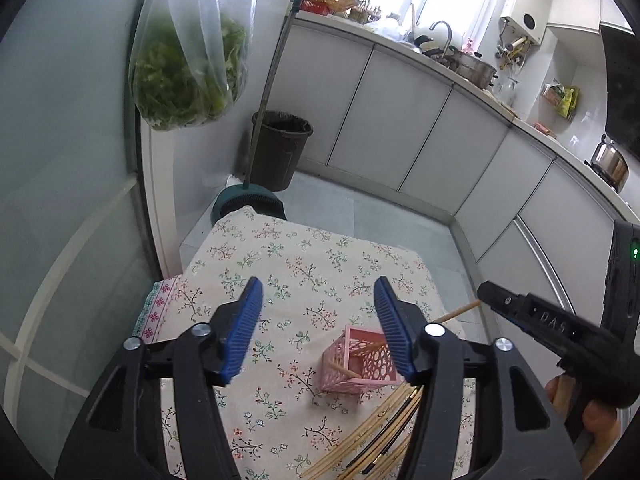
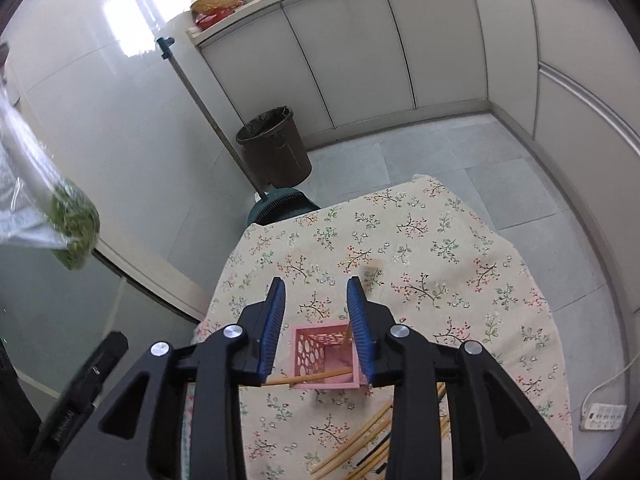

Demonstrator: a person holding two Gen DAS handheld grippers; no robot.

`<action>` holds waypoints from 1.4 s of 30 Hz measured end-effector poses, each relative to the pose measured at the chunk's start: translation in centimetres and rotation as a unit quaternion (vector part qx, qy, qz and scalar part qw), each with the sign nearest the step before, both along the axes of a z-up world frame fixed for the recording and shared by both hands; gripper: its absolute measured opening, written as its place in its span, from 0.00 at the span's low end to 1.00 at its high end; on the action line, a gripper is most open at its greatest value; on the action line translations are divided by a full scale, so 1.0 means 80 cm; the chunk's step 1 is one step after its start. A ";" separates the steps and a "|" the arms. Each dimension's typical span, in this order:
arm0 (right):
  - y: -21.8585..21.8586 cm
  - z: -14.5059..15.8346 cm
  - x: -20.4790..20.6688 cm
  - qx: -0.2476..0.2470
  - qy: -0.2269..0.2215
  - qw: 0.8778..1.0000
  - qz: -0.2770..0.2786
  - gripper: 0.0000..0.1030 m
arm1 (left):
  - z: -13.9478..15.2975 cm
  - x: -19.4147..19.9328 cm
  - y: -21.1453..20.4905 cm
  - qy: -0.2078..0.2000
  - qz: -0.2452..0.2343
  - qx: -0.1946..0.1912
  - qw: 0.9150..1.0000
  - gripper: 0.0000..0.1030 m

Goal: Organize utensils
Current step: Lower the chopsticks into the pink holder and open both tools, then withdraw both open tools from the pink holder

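The left gripper (image 1: 318,300) hangs above the table with its blue pads spread wide and nothing between them, its fingers pointing toward 12 o'clock over the floral tablecloth (image 1: 304,256). The right gripper (image 2: 316,304) is tipped steeply down over the same table, its pads parted about the width of the holder below and clasping nothing that can be seen; in the left wrist view it enters from 3 o'clock as a dark body with a green light, the person's hand (image 1: 596,416) wrapped around its grip. Directly beneath the right gripper's fingers stands one pink perforated holder (image 2: 326,356), square and upright on the cloth. One wooden chopstick (image 2: 308,379) leans inside it, slanting across the opening with its upper end sticking out past the rim; whether the right pad touches it cannot be told. At 6 o'clock of the holder lies a loose bundle of chopsticks (image 1: 384,436) flat on the cloth, mostly pale wood with at least one dark one, too overlapped and hidden by the grippers to count. Beyond the table's far edge sit a teal broom head (image 2: 280,206) with its long handle, and one dark waste bin (image 2: 276,148). At 11 o'clock in the left view hangs a clear bag of greens (image 1: 188,64). White cabinets (image 2: 360,52) line the back.
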State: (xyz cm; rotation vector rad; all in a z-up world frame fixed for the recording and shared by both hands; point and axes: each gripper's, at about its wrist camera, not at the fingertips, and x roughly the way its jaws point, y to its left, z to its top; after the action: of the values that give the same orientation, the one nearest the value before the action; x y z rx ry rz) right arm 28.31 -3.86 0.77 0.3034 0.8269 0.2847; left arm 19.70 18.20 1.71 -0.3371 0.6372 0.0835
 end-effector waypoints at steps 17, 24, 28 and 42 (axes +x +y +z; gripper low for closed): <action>-0.036 0.029 -0.108 -0.091 -0.103 0.989 -0.051 0.71 | 0.016 -0.034 -0.061 -0.023 -0.031 0.053 0.998 0.74; -0.051 0.024 -0.132 -0.104 -0.106 0.986 -0.072 0.83 | 0.007 -0.046 -0.078 -0.014 -0.040 0.064 0.997 0.78; -0.052 0.019 -0.148 -0.136 -0.116 0.980 -0.083 0.91 | 0.006 -0.057 -0.084 -0.020 -0.043 0.064 0.997 0.87; -0.097 0.000 -0.185 -0.150 -0.118 0.970 -0.149 0.94 | -0.016 -0.075 -0.111 -0.006 -0.062 0.107 0.992 0.93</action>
State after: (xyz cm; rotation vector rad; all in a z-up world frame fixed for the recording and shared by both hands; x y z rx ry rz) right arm 13.49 -11.65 0.76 0.1030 0.5682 -0.0867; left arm 13.70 9.29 0.46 -0.0909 0.6289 0.0302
